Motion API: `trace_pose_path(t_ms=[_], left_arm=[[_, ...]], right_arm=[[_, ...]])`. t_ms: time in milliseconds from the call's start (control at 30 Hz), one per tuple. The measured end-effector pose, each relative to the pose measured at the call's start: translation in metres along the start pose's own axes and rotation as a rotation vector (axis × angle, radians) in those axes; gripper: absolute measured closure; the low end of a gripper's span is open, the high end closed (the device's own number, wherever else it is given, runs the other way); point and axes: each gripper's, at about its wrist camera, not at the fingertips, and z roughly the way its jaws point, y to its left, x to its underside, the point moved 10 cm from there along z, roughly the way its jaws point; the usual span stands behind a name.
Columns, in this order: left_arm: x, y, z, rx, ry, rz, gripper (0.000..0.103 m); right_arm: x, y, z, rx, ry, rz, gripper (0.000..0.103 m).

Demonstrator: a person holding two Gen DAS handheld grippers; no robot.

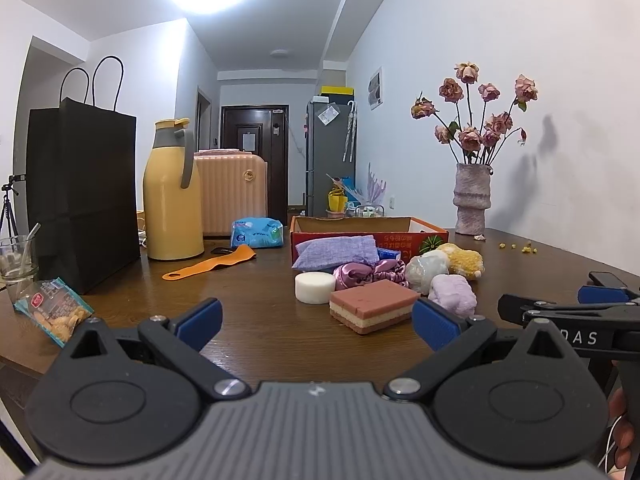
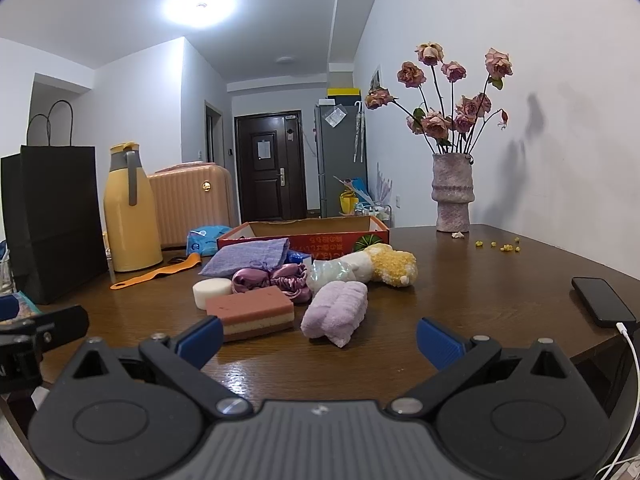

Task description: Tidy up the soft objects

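A pile of soft things lies on the brown table in front of an open red cardboard box (image 1: 370, 232) (image 2: 304, 236): a pink layered sponge (image 1: 372, 306) (image 2: 252, 312), a white round sponge (image 1: 315, 287) (image 2: 211, 291), a rolled lilac towel (image 1: 454, 294) (image 2: 336, 312), pink satin scrunchies (image 1: 360, 272) (image 2: 272, 276), a purple pouch (image 1: 338, 252) (image 2: 246, 260) and a yellow-white plush (image 1: 464, 260) (image 2: 390, 264). My left gripper (image 1: 318, 326) is open and empty just before the pink sponge. My right gripper (image 2: 320, 340) is open and empty before the lilac towel.
A black paper bag (image 1: 82, 196) (image 2: 50, 224), a yellow thermos (image 1: 172, 196) (image 2: 130, 216), an orange strap (image 1: 212, 264) and a snack packet (image 1: 54, 308) stand left. A vase of dried roses (image 1: 472, 200) (image 2: 452, 196) is at the back right. A phone (image 2: 602, 300) lies right.
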Motion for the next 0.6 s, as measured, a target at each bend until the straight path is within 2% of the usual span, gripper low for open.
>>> trace_pose_path(t_ms=[400,600], left_arm=[[-0.003,0.003,0.008,-0.026,0.003,-0.008,0.000],[-0.003,0.007,0.023,-0.026,0.036,-0.043,0.000]], right_arm=[[-0.001,-0.007,-0.003,0.006,-0.022,0.014,0.000],[-0.003,-0.009,0.001,-0.002,-0.034,0.002,0.000]])
